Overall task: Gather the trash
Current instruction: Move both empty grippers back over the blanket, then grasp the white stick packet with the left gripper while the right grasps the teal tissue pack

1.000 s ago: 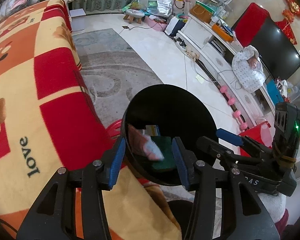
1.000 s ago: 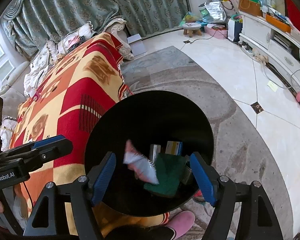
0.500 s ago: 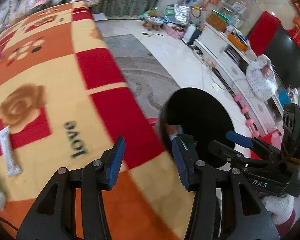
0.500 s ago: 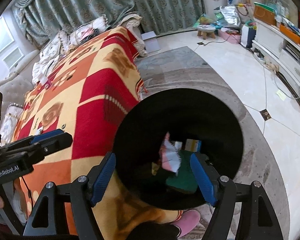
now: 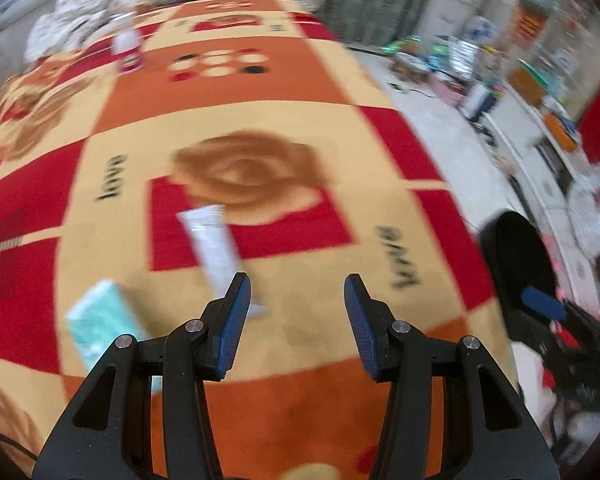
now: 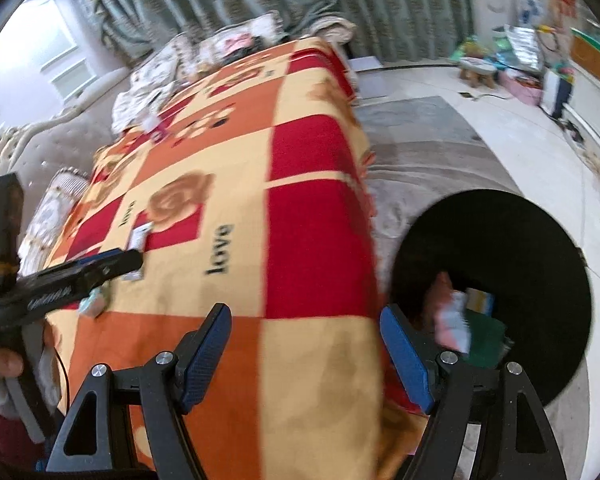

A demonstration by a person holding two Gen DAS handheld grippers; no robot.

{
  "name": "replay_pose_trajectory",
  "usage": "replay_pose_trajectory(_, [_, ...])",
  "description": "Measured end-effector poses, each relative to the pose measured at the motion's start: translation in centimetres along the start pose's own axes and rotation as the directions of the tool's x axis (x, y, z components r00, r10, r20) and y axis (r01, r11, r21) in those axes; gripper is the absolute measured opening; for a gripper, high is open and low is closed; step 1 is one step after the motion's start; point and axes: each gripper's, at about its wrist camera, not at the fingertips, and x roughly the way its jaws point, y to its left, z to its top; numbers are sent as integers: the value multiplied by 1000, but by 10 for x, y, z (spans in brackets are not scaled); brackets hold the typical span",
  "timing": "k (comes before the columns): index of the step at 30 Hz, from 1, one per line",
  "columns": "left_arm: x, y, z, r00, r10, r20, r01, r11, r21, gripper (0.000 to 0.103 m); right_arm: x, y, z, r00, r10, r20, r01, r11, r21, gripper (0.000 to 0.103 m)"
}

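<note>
- two bits of trash lie on your fuzzy checked blanket [image 5: 284, 92]: a flat white wrapper [image 5: 214, 236] and a pale green packet [image 5: 100, 328].
- your round black bin [image 6: 496, 280], beside the bed, holds crumpled wrappers and a green pad.
- your left gripper [image 5: 296, 320] and right gripper [image 6: 304, 356] both gape empty.

A fleecy, matt cloth blanket [image 5: 300, 128] lies under a glossy plastic-looking wrapper [image 5: 216, 240]; the bin [image 6: 500, 240] is matt black.
</note>
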Motion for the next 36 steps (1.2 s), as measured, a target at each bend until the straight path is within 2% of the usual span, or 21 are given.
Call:
replay_pose_trajectory(2, [7,17,6,999,35,-4,-36,999,-35,47,7,12,0,1000,18,-13,-18,1000,-20,75])
replay_pose_trajectory(6, [24,37,12,999,38,-33,-41,994,-97,47,17,34,-1,999,37,-36,-39,997,-61,75])
replay_pose_trajectory(10, [40,39,15,997,37,-72,-45,992,-117,47,18,45,0,998,49,-41,-52,995,-81,75])
replay_pose_trajectory(13, [42,36,17,998,27,-49,-31,994,-101,44,19,49,1,998,51,-44,-55,995,-87,75])
replay_pose_trajectory(14, [43,36,18,999,12,-48,-17,995,-101,40,20,50,2,998,52,-46,-56,995,-88,75])
replay_pose_trajectory(15, [43,35,19,999,10,-40,-14,995,-98,21,21,51,2,998,52,-48,-56,995,-89,75])
replay_pose_trajectory(16, [44,34,19,999,5,-43,-9,996,-91,15,22,52,2,997,51,-51,-55,994,-90,75])
replay_pose_trajectory(17, [44,35,19,999,-3,-42,-1,996,-90,15,23,53,2,997,51,-54,-55,994,-90,75])
replay_pose_trajectory(26, [-10,42,11,997,-70,38,73,995,-68,14,32,77,2,994,71,-79,-81,989,-128,75])
replay_pose_trajectory(36, [-61,89,-17,996,15,91,-9,997,-72,14,55,137,-3,984,123,-126,-148,964,-223,75])
